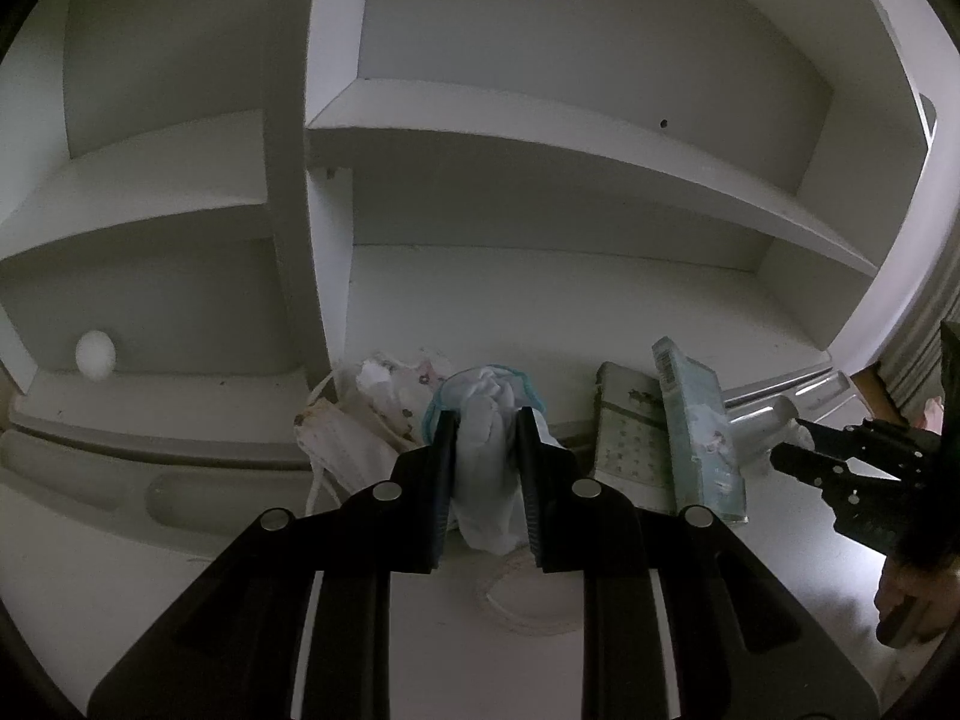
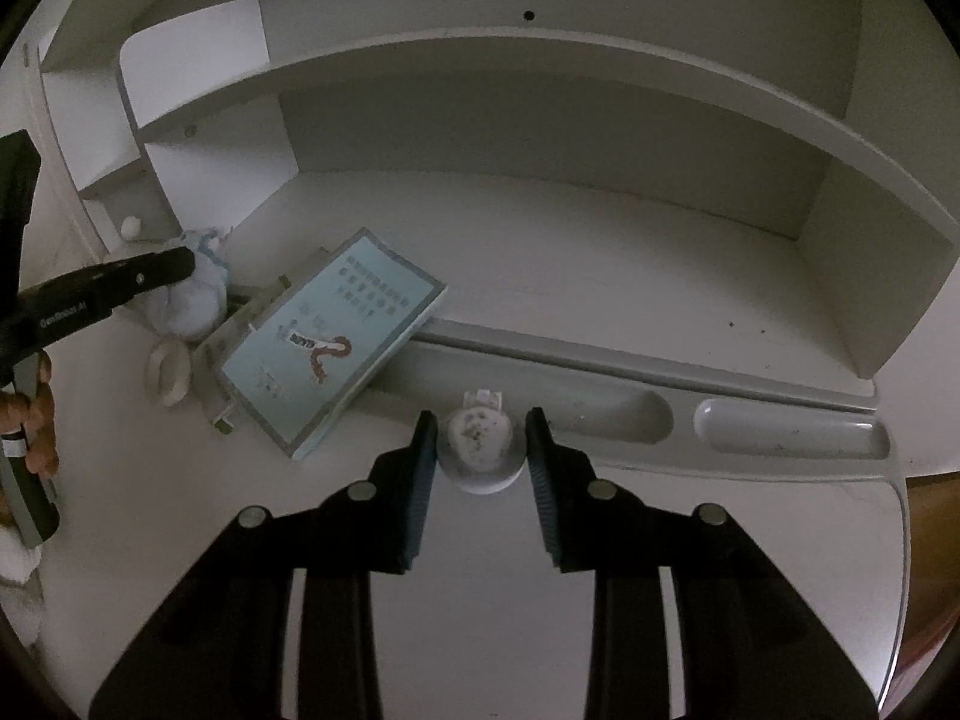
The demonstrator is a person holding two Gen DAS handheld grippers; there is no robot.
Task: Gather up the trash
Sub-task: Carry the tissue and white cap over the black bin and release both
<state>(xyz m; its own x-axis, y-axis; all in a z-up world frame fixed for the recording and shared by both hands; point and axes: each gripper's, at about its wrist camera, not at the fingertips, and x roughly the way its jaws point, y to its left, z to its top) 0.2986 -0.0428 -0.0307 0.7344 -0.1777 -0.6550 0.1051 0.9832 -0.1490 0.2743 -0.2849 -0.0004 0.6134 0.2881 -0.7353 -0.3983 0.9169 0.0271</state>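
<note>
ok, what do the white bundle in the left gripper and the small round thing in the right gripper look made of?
White crumpled bundle, held in the left gripper: soft tissue or thin fabric, matte, with folds and creases; the blue edging suggests a mask, unclear. Small round white cup between the right gripper pads: probably thin moulded plastic, smooth rim with a slight sheen, dark specks inside.

The room is dim and grey, with soft light coming from the right. Fisheye bending curves the shelves (image 1: pixel 540 138), and the corners go black.
</note>
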